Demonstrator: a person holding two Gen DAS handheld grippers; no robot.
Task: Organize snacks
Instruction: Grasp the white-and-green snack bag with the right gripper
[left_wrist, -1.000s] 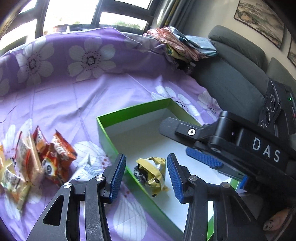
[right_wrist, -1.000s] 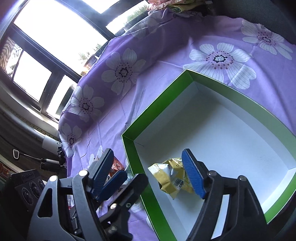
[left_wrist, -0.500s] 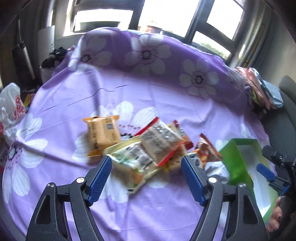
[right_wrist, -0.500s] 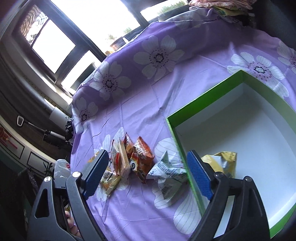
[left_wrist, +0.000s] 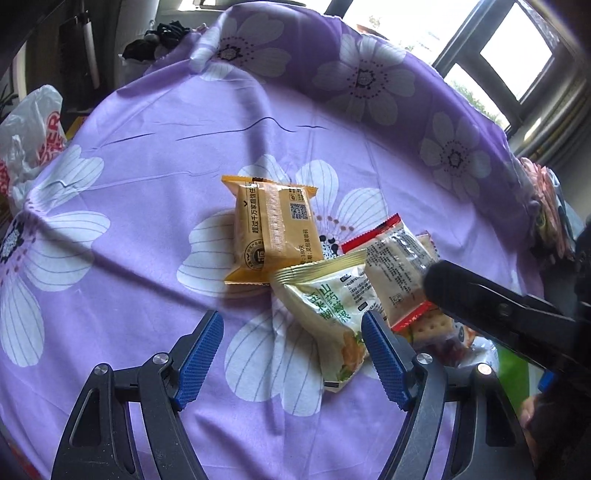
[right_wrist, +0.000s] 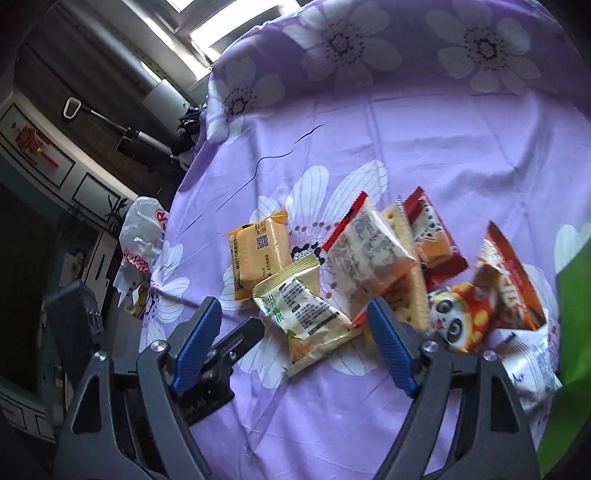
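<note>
Left wrist view: the left gripper hangs over a desk under a purple cloth with white flowers. Its 2 blue pads are wide apart and nothing is pinched between them. The landmark here is the orange pack, lying flat on the cloth. A pale green pack touches the orange pack's near corner and reaches down to just beside the gripper's right pad. A clear pack with red ends lies on the far side of the green pack from the orange pack and overlaps the green pack. A black finger of the right gripper crosses in front of the clear pack. A white plastic bag sits off the desk, far from the orange pack.

Right wrist view: the right gripper has its pads apart and they are closing. The green pack lies on the cloth between them, but the pads do not press it. The orange pack is just behind the green pack. The clear pack is beside the orange pack, away from the bag. Past it lie a red pack, a panda pack, and a green box at the edge. The left gripper pokes in near the green pack.
</note>
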